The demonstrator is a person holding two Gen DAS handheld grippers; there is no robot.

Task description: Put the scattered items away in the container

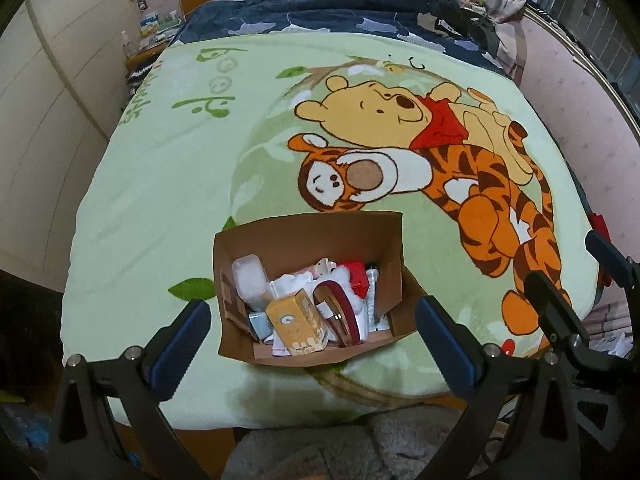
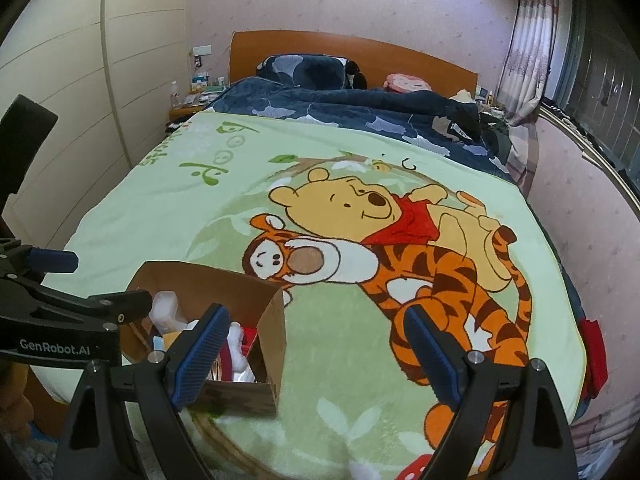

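A brown cardboard box (image 1: pixel 312 236) stands on the green cartoon blanket (image 1: pixel 168 184) near the bed's front edge. Inside lie a yellow carton (image 1: pixel 296 320), a dark red hairband (image 1: pixel 340 312), a clear plastic case (image 1: pixel 250 280), white cloth and something red. My left gripper (image 1: pixel 314 344) hangs open above the box, its blue pads either side of it, nothing between them. In the right wrist view the box (image 2: pixel 272 320) sits at lower left. My right gripper (image 2: pixel 316 354) stands open just right of the box, over bare blanket. The left gripper's fingers (image 2: pixel 56 260) show at that view's left edge.
A dark blue quilt (image 2: pixel 340 108) and pillows lie at the head of the bed before an orange headboard (image 2: pixel 360 48). A cluttered nightstand (image 2: pixel 192 100) stands left of it. A wardrobe is on the left, curtains on the right. Grey fleece (image 1: pixel 340 440) shows below the bed's edge.
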